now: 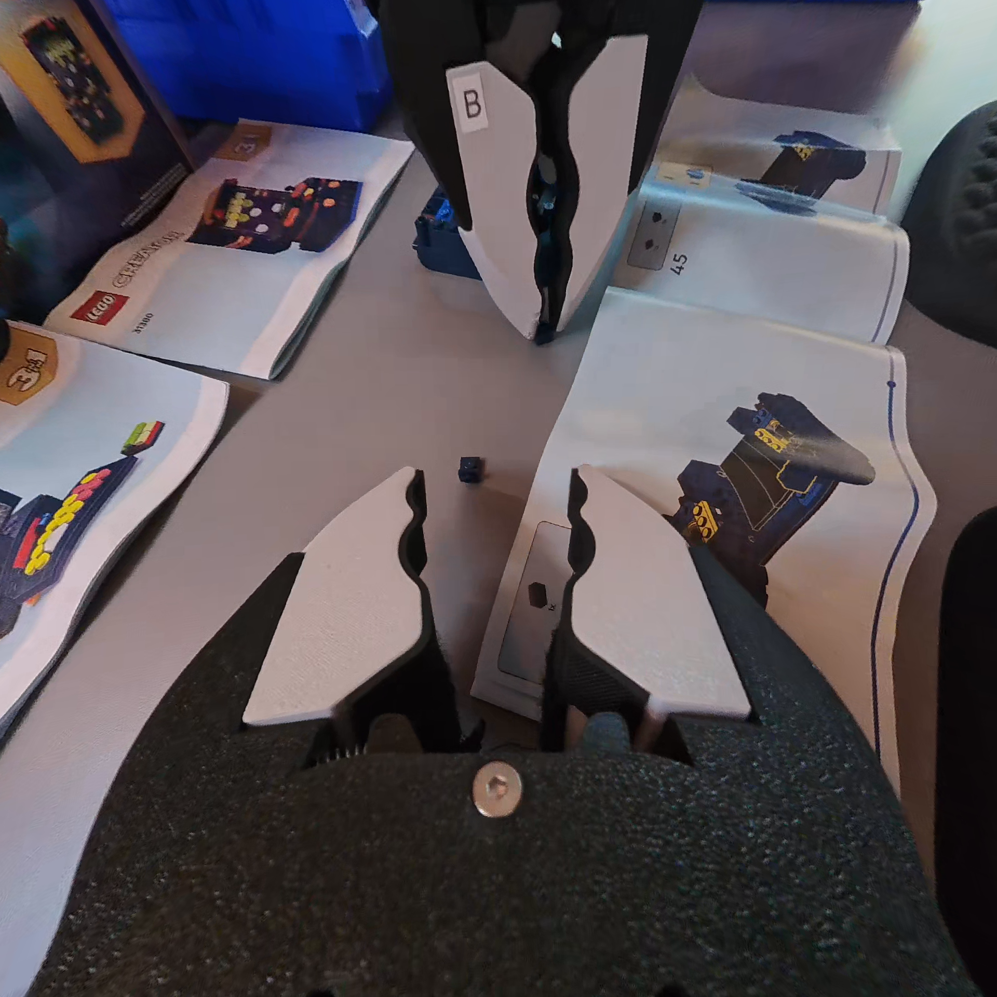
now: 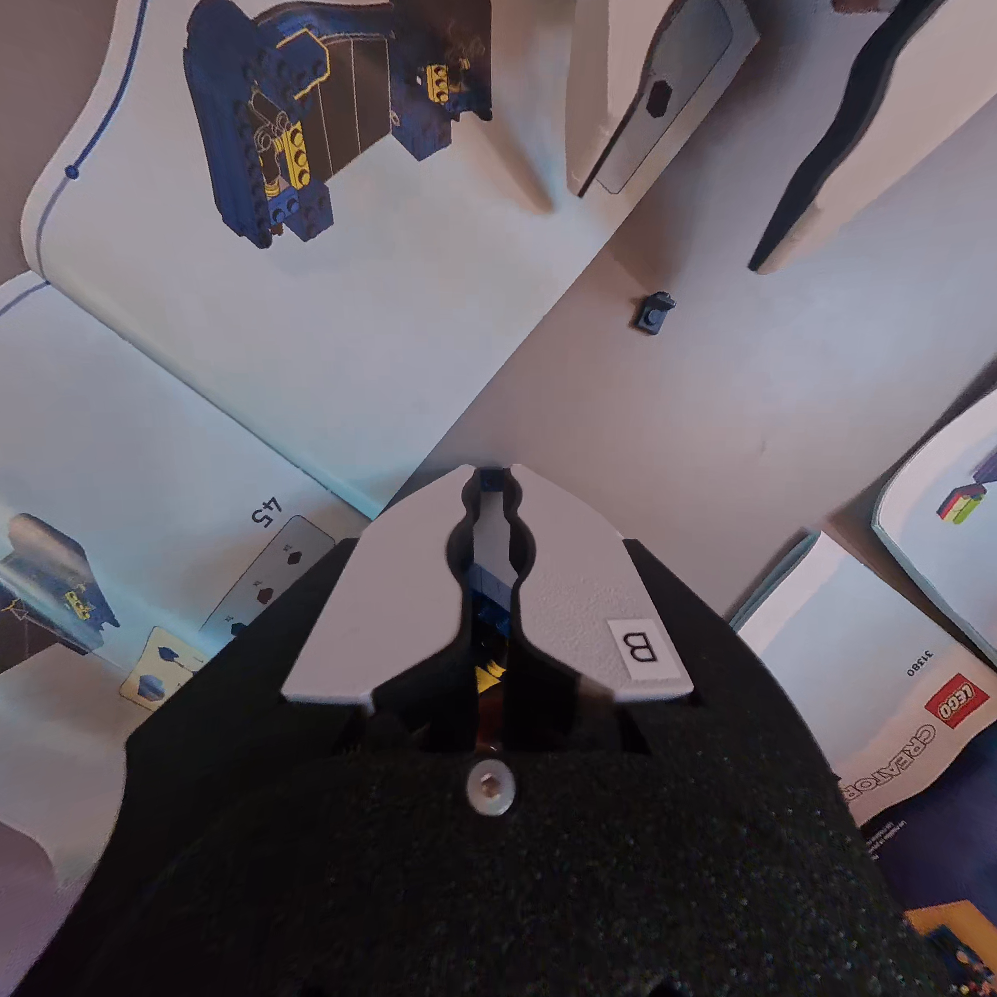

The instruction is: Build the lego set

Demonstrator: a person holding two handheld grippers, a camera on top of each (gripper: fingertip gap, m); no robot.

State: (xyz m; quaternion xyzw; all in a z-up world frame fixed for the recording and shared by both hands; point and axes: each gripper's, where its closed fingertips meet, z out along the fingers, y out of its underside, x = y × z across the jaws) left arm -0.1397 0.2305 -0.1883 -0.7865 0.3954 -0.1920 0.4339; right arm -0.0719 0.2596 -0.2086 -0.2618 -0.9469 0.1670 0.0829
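Left gripper (image 1: 496, 475) of mine hangs spread over the grey table (image 1: 377, 388), one tiny dark blue brick (image 1: 470, 470) lying loose just beyond its fingertips. Farther on, my right gripper (image 2: 493, 475) pinches a second small dark brick (image 2: 492, 479). Three instruction booklets (image 1: 728, 431) lie around; a blue model (image 1: 442, 237) is half hidden.

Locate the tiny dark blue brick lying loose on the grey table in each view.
Left wrist view: tiny dark blue brick at centre, just ahead of the open left gripper.
Right wrist view: upper right.
Shared landmark: open instruction booklet beside it.
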